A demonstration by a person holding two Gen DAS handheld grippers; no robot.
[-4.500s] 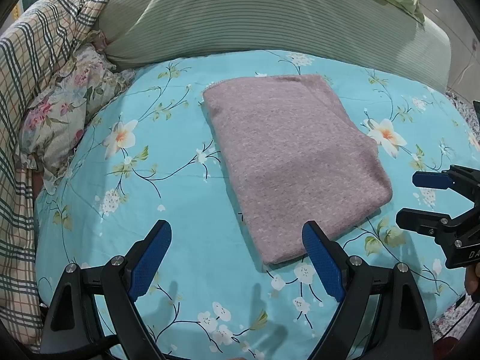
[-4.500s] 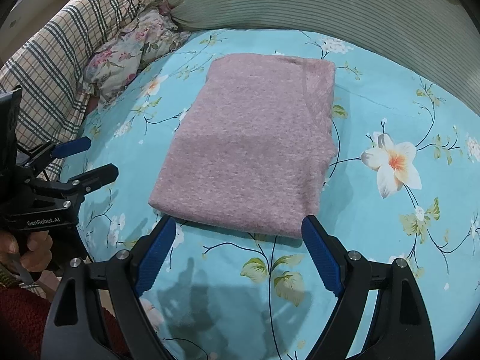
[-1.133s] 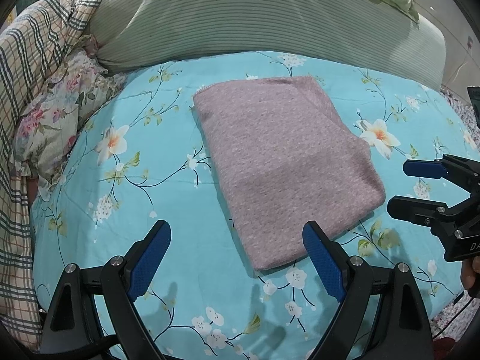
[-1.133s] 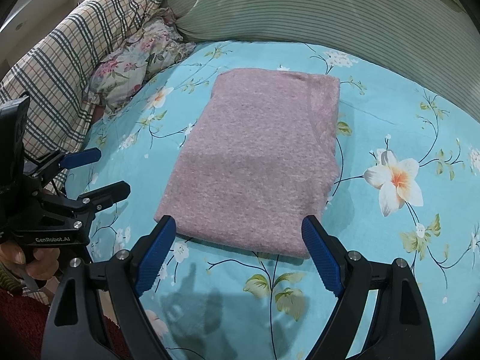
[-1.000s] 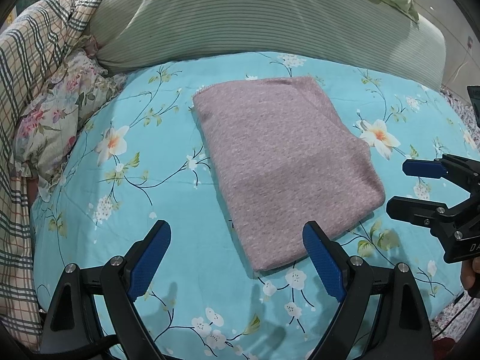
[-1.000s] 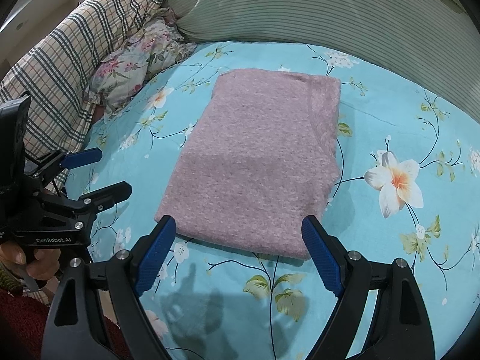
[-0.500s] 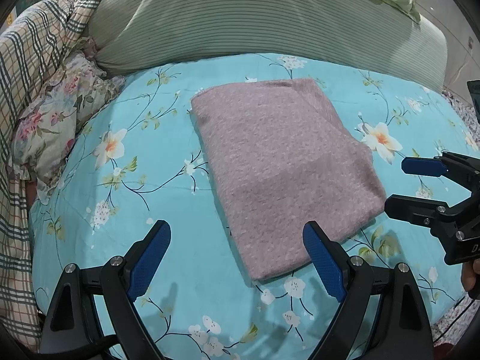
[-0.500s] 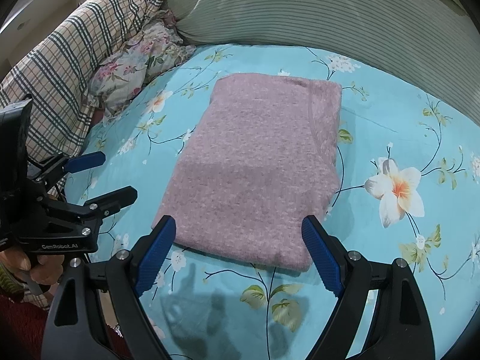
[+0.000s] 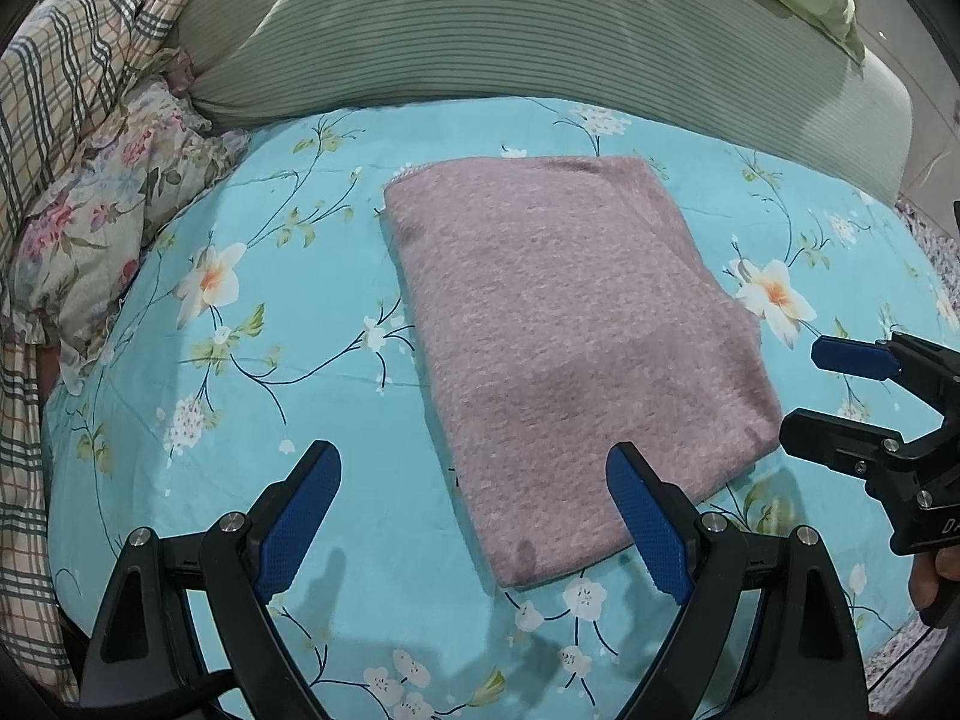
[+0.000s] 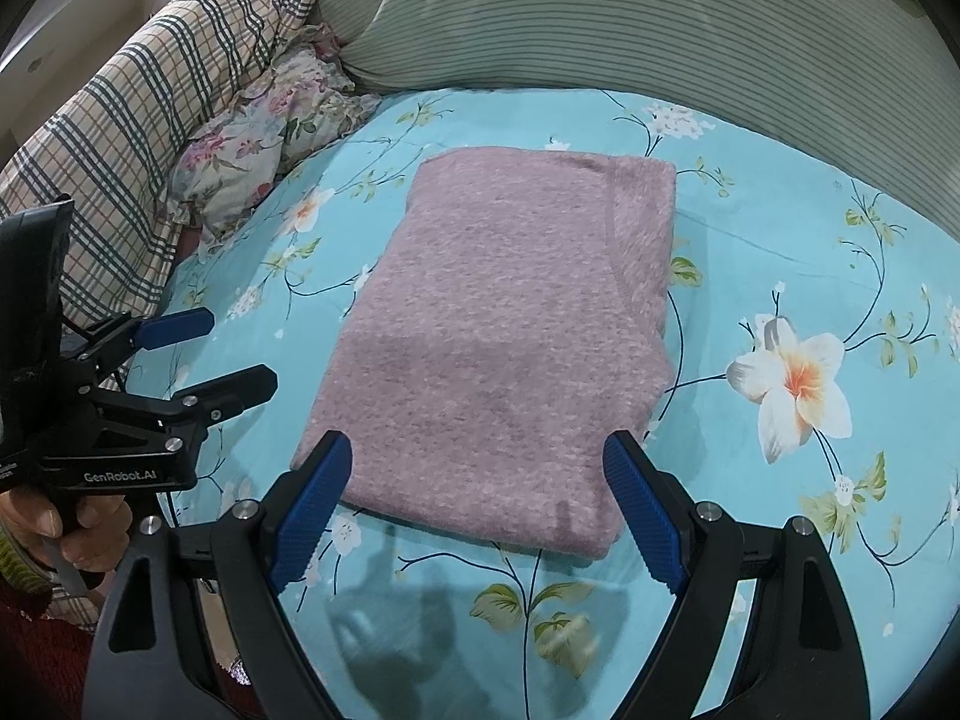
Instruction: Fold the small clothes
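A fuzzy mauve garment (image 9: 564, 330) (image 10: 510, 348) lies folded into a neat rectangle on the turquoise floral bedsheet (image 9: 252, 408) (image 10: 798, 228). My left gripper (image 9: 474, 516) hovers open over the garment's near left corner, nothing between its blue pads. It shows again at the left of the right wrist view (image 10: 210, 354), with a hand on its handle. My right gripper (image 10: 477, 510) hangs open above the garment's near edge, holding nothing; in the left wrist view the right gripper (image 9: 822, 396) sits just off the garment's right corner.
A long green striped pillow (image 9: 510, 36) (image 10: 660, 24) runs along the back of the bed. A plaid quilt (image 9: 66, 96) (image 10: 138, 138) and a floral cushion (image 9: 96, 228) (image 10: 270, 120) are bunched at the left. Bare sheet surrounds the garment.
Both views have crept slightly, so the garment sits a little nearer the pads than a second ago. The garment itself has not moved, and both grippers have stayed open.
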